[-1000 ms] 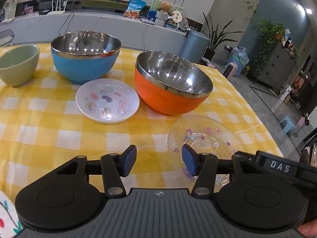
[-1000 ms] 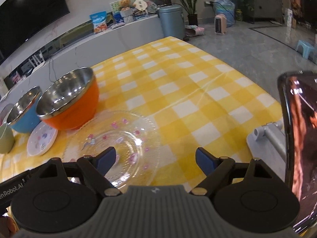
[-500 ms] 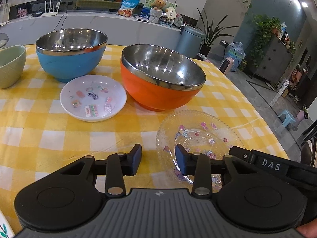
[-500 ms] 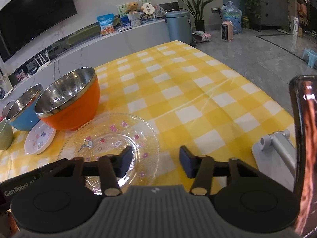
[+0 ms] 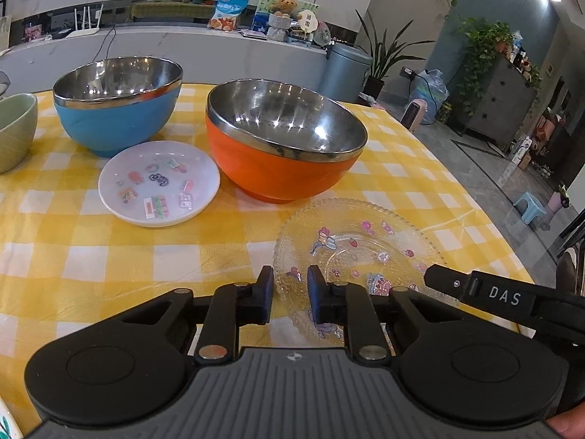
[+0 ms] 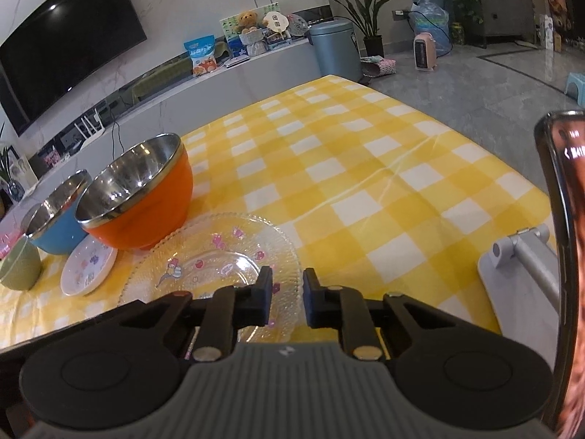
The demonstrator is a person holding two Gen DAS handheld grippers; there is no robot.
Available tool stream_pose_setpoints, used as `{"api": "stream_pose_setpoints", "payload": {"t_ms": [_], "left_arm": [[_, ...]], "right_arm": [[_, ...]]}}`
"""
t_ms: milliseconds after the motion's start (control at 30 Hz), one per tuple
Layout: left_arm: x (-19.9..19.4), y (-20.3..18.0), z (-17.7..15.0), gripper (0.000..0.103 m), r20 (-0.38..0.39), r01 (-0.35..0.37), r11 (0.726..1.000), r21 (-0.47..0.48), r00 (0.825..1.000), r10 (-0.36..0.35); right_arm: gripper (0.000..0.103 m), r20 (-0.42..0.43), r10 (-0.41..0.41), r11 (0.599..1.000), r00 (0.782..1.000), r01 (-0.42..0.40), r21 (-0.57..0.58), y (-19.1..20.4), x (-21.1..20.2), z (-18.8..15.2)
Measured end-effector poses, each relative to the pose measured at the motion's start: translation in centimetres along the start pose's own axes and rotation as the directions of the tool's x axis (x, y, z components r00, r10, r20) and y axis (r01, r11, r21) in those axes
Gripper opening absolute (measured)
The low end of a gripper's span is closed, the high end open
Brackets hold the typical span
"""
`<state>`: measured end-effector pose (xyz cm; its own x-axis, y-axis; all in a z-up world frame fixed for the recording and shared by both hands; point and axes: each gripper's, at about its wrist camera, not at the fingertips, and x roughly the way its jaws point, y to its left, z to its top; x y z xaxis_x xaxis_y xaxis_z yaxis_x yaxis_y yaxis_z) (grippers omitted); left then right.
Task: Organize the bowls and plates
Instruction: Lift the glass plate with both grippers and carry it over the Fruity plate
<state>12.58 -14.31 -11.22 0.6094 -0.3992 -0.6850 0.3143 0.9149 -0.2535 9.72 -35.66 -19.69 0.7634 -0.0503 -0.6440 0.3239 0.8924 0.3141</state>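
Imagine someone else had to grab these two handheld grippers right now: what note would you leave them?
Left gripper: jaws have just been closing, a narrow gap remains, nothing between them; it sits at the near rim of the clear glass plate.
Right gripper: the same, closing, empty, over that plate's near edge.
On the checked tablecloth: orange bowl, blue bowl, green bowl at far left, small white plate between the bowls.
Done: nothing stacked.
Left: gather plates together, nest bowls.

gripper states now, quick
left gripper: just been closing, narrow gap, glass plate rim in it, not pressed
right gripper: just been closing, narrow gap, glass plate rim in it
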Motion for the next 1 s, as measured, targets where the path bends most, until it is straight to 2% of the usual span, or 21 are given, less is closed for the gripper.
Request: {"api": "stream_pose_setpoints", "payload": {"t_ms": [233, 433, 600, 1000], "left_arm": [[-1.3, 0.7, -0.4, 0.016, 0.000, -0.011, 1.000, -0.013, 1.000, 0.011], [-3.5, 1.8, -0.9, 0.014, 0.016, -0.034, 0.999, -0.033, 0.999, 0.035], [-5.9, 2.9, -1.4, 0.014, 0.040, -0.054, 0.997, -0.046, 0.998, 0.056], [-11.8, 6.3, -2.9, 0.014, 0.086, -0.133, 0.986, -0.098, 0.986, 0.142]], "right_arm": [[0.011, -0.052, 0.021, 0.999, 0.998, -0.019, 0.032, 0.1, -0.8, 0.1], [0.011, -0.089, 0.055, 0.998, 0.994, -0.054, 0.011, 1.0, -2.2, -1.2], [0.011, -0.140, 0.103, 0.995, 0.985, -0.101, 0.026, 1.8, -2.9, -2.5], [0.011, -0.190, 0.206, 0.977, 0.960, -0.212, -0.008, 6.3, -5.6, -5.7]]}}
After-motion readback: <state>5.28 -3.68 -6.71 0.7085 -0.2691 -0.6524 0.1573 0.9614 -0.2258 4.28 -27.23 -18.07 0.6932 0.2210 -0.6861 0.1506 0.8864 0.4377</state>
